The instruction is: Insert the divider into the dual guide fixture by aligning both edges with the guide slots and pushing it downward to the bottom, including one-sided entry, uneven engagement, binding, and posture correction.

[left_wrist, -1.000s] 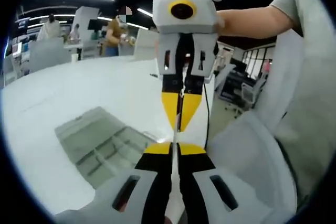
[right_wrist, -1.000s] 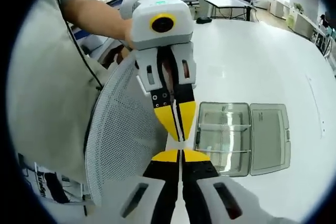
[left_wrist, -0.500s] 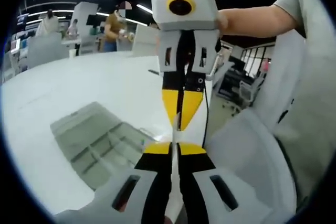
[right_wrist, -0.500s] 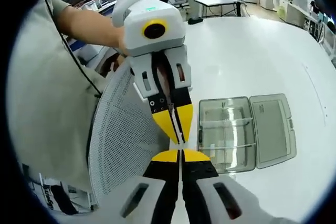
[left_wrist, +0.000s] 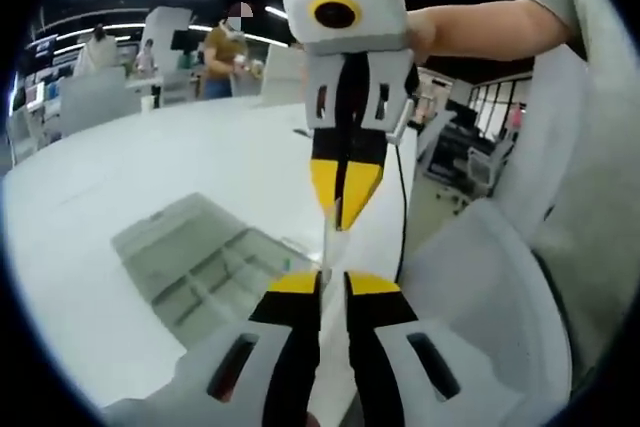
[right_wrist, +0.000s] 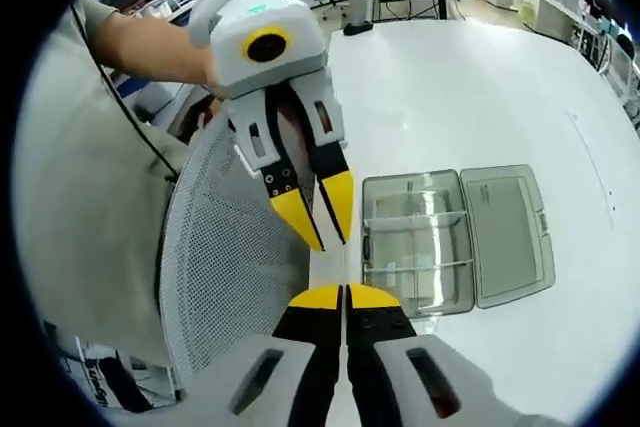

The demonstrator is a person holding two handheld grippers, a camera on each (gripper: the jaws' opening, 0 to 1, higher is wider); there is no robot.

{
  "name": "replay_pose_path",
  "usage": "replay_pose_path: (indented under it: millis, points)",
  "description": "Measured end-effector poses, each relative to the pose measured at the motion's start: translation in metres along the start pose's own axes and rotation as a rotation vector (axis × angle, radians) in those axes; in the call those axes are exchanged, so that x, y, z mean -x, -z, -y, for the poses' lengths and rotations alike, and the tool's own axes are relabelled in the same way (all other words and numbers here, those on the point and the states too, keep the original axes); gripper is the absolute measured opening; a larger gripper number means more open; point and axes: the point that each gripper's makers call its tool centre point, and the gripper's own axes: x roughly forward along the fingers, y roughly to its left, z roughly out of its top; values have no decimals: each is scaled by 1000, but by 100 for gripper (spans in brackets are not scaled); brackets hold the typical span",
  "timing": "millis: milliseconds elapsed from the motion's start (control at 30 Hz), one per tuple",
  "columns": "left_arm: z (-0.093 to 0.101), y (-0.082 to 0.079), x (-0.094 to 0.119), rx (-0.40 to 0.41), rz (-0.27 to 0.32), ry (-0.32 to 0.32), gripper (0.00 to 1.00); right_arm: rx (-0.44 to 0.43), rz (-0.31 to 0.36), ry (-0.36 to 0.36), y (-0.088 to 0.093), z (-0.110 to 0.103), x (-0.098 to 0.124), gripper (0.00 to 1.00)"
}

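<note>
A mesh chair back [right_wrist: 225, 277] is crowding my near side while the clear dual guide fixture [right_wrist: 455, 237] is lying open on the white table [right_wrist: 470, 87]. My right gripper [right_wrist: 344, 297] is pinching the thin white divider [right_wrist: 328, 259] edge-on. My left gripper [left_wrist: 331, 283] is standing parted, the divider rising between its tips.
</note>
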Motion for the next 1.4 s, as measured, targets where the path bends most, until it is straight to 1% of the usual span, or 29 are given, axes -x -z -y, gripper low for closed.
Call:
replay_pose_path:
  millis: [100,167,267,433,467,533,567,700,767,833,967,1067,1133,1333,1400]
  points:
    - [-3,-3,3,-10,6,-19,8,0,-2,5,-1,2,0,0]
    - [-4,-4,4,2,9,-26,10,5,-15,14,1,4,0,0]
    - [-5,-4,6,-3,12,-37,13,13,-27,31,2,8,-1,0]
    - [-5,-5,10,-15,11,-69,21,20,-57,63,5,17,-2,0]
    - [-7,-4,11,-21,3,-82,22,17,-58,65,5,18,-2,0]
    - [-9,-4,12,-19,1,-97,27,22,-75,84,7,24,-2,0]
    - [-10,-4,13,-13,2,-104,28,33,-95,95,10,28,-3,0]
    - [-13,-3,17,5,3,-130,35,30,-116,115,15,36,-5,0]
    - [-13,-2,18,0,-1,-143,36,33,-130,127,17,38,-7,0]
    - [-15,-2,21,1,-2,-159,39,36,-136,138,17,41,-8,0]
    - [-23,-1,25,23,-3,-202,48,39,-148,158,16,46,-10,0]
    - [-24,-2,28,25,2,-210,48,42,-159,165,17,49,-13,0]
    - [-24,-2,29,23,3,-213,49,54,-177,185,18,54,-14,0]
    - [-24,-2,30,30,4,-227,51,56,-185,184,17,58,-18,0]
    - [-25,-1,29,34,3,-234,53,62,-199,191,19,61,-20,0]
